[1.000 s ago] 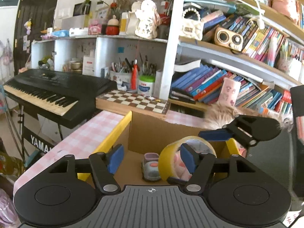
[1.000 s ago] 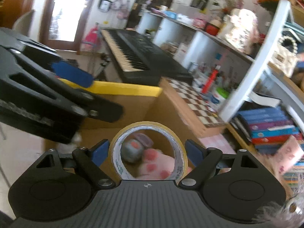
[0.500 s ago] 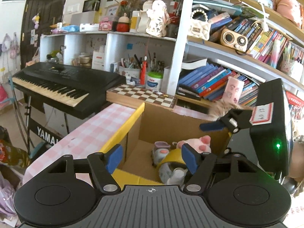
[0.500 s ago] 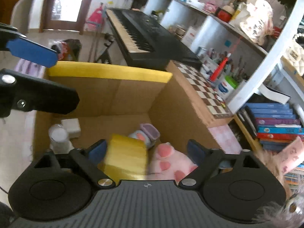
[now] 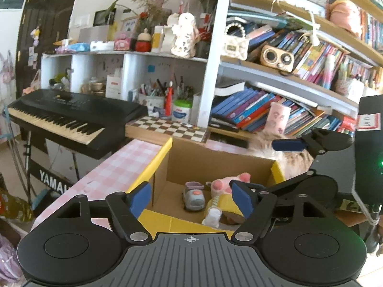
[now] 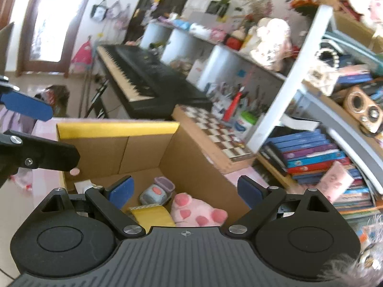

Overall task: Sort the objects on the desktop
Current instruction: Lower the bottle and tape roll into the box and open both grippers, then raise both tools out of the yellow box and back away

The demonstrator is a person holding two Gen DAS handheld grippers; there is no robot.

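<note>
An open cardboard box [image 5: 203, 160] with yellow-taped flaps stands on the pink checked table. Inside lie a yellow tape roll [image 6: 153, 214], a pink plush paw [image 6: 194, 211], a small grey-purple toy [image 6: 156, 193] and a white piece. They also show in the left wrist view: tape roll [image 5: 227, 205], plush [image 5: 227, 184], toy [image 5: 194, 195]. My right gripper [image 6: 185, 191] is open and empty above the box. My left gripper [image 5: 191, 198] is open and empty at the box's near edge. The right gripper's fingers [image 5: 289, 144] show over the box's far right.
A black keyboard [image 5: 67, 117] stands left of the table. A chessboard [image 5: 167, 128] lies behind the box. Shelves of books [image 5: 263, 110], pen cups and ornaments fill the back. A black device [image 5: 368, 148] with a green light is at the right.
The right gripper opened and let the tape roll drop into the box, then rose. The left gripper drew back from the box.
</note>
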